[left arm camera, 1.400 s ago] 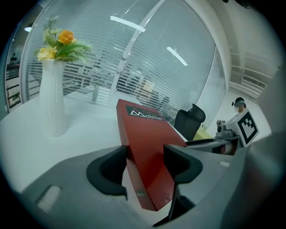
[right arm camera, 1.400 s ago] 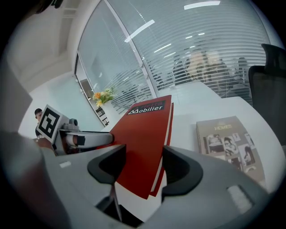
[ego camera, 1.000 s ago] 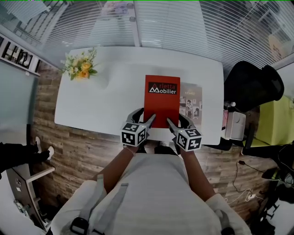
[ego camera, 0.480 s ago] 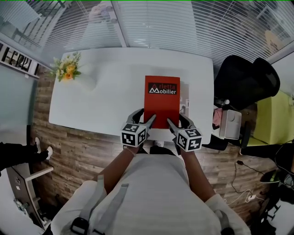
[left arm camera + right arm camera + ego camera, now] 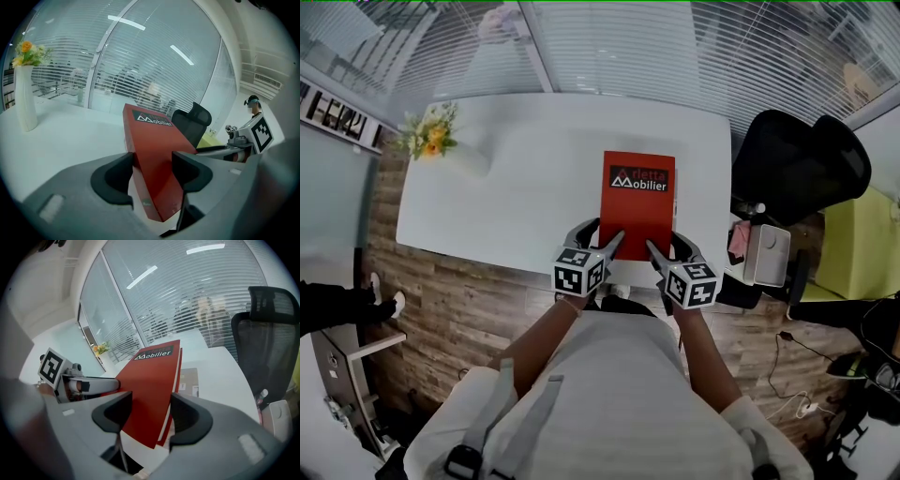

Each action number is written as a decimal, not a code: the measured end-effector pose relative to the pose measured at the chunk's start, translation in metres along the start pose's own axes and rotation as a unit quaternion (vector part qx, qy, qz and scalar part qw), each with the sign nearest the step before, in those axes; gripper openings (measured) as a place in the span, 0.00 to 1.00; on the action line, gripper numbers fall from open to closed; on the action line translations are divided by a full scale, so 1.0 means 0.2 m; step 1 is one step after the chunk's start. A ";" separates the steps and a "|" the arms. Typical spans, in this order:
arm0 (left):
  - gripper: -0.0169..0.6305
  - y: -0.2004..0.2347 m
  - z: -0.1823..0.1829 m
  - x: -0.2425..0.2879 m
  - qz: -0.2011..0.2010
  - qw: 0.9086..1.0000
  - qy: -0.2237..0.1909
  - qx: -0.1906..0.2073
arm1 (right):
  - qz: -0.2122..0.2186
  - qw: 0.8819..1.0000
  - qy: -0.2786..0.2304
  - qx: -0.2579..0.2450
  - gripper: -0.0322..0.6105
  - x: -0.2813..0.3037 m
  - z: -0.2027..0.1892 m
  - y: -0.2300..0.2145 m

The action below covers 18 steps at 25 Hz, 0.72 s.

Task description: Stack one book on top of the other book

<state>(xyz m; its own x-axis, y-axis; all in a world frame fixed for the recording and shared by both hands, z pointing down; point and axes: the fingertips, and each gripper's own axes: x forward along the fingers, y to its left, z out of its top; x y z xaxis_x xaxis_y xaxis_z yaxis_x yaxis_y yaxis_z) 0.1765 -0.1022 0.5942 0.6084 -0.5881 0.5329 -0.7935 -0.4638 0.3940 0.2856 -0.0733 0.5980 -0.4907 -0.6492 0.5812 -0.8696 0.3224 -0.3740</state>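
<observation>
A red book [image 5: 637, 211] with a "Mobilier" label is held above the white table [image 5: 516, 187] by its near corners. My left gripper [image 5: 602, 234] is shut on the near left corner, and my right gripper [image 5: 667, 242] on the near right corner. In the left gripper view the red book [image 5: 154, 136] runs away between the jaws of the left gripper [image 5: 152, 164]. In the right gripper view the red book [image 5: 150, 376] is tilted in the right gripper [image 5: 150, 408], with a second book [image 5: 188, 379], brown with pictures, flat on the table beneath its right edge. That book is hidden in the head view.
A white vase of yellow flowers [image 5: 427, 139] stands at the table's far left corner. To the right of the table are a black office chair [image 5: 797, 169] and a white box [image 5: 766, 255]. Glass walls with blinds lie behind the table, and wood flooring shows at its near edge.
Both grippers have carried the red book a little to the right. It now covers the second book, which showed at its right side one second ago.
</observation>
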 end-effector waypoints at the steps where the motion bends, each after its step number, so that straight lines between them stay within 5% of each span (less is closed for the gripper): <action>1: 0.44 0.00 0.00 0.00 0.000 1.000 0.000 0.000 | 0.001 1.000 0.000 0.000 0.45 0.00 0.00 -0.01; 18: 0.44 0.05 0.03 0.05 -0.016 1.000 0.018 -0.006 | -0.012 1.000 0.009 -0.002 0.45 0.06 0.04 -0.02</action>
<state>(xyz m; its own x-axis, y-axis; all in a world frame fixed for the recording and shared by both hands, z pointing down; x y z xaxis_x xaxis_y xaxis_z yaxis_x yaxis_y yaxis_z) 0.1747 -0.1166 0.5989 0.6332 -0.5487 0.5458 -0.7735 -0.4744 0.4204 0.2837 -0.0876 0.5996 -0.4697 -0.6450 0.6028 -0.8817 0.3093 -0.3562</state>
